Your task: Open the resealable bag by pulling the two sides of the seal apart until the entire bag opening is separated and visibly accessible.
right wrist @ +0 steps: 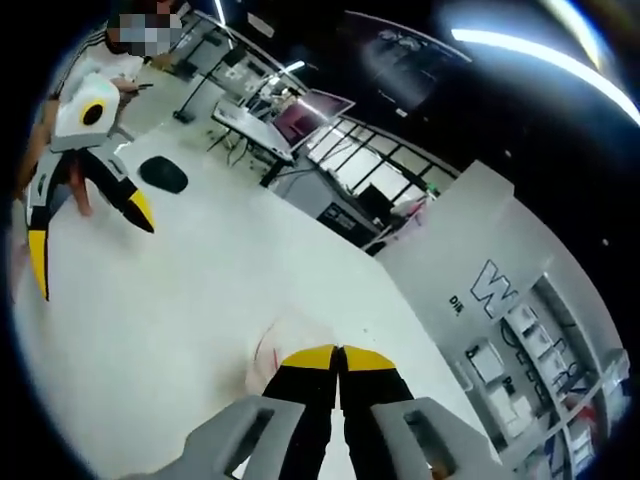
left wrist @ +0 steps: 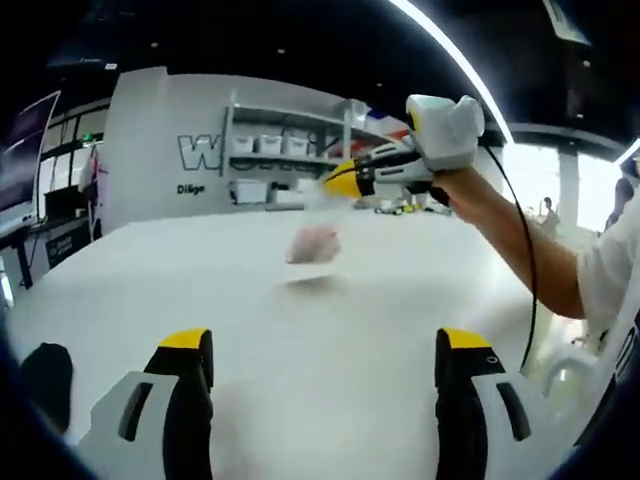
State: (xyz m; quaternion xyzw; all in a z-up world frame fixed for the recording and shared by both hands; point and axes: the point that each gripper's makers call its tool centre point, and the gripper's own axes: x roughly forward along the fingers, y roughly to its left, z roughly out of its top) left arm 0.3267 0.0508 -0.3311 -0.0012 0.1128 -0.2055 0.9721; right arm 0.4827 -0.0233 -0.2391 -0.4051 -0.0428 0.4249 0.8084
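Observation:
In the left gripper view a clear resealable bag (left wrist: 313, 243) with something pinkish inside hangs blurred above the white table (left wrist: 330, 390), its shadow just beneath it. My right gripper (left wrist: 337, 183) comes in from the right, held by a gloved hand, and is shut on the bag's top edge. My left gripper (left wrist: 322, 345) is wide open near the table's front, nothing between its jaws. In the right gripper view the right gripper (right wrist: 340, 356) has its yellow tips pressed together over the clear bag (right wrist: 268, 358), which shows a red line. The open left gripper (right wrist: 90, 238) is at the upper left.
A black oval object (right wrist: 163, 175) lies on the table near the left gripper and appears again as the black oval object (left wrist: 46, 376). A white wall with shelves of bins (left wrist: 270, 150) stands behind the table. A person's sleeve (left wrist: 622, 265) is at the right.

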